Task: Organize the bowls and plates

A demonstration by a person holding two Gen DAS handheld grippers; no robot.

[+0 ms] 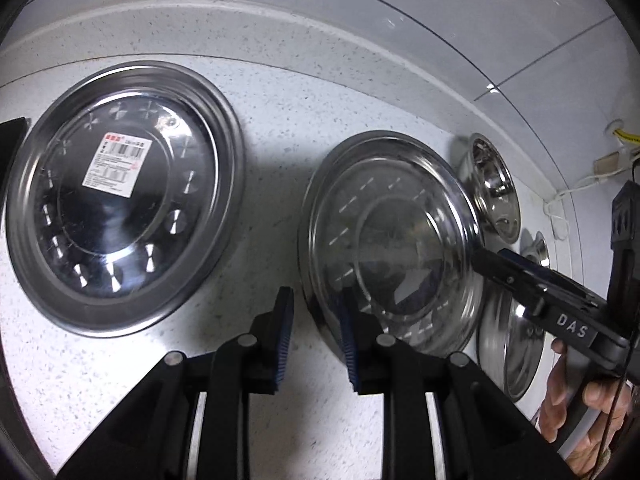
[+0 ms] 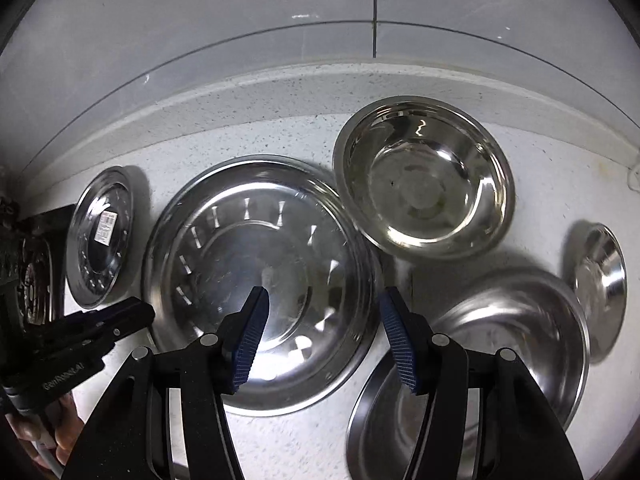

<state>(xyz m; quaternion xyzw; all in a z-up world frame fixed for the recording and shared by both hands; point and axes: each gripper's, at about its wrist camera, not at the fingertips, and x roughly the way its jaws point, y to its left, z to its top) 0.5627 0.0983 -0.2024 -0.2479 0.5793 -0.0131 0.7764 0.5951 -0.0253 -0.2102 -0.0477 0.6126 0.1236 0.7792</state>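
Observation:
A steel plate with a white label (image 1: 120, 196) lies on the speckled counter at left; it shows small in the right wrist view (image 2: 102, 236). A second steel plate (image 1: 384, 240) (image 2: 256, 280) lies in the middle. My left gripper (image 1: 314, 340) is open and empty, just left of this plate's near rim. My right gripper (image 2: 324, 328) is open and empty above the plate's right edge; it also shows from the side in the left wrist view (image 1: 480, 256). A deep steel bowl (image 2: 424, 176) stands behind. A wide bowl (image 2: 500, 344) and a small bowl (image 2: 600, 288) sit at right.
A raised counter ledge (image 2: 280, 92) and tiled wall run along the back. A dark object (image 2: 32, 264) sits at the far left edge. White cables (image 1: 580, 188) lie by the wall at right.

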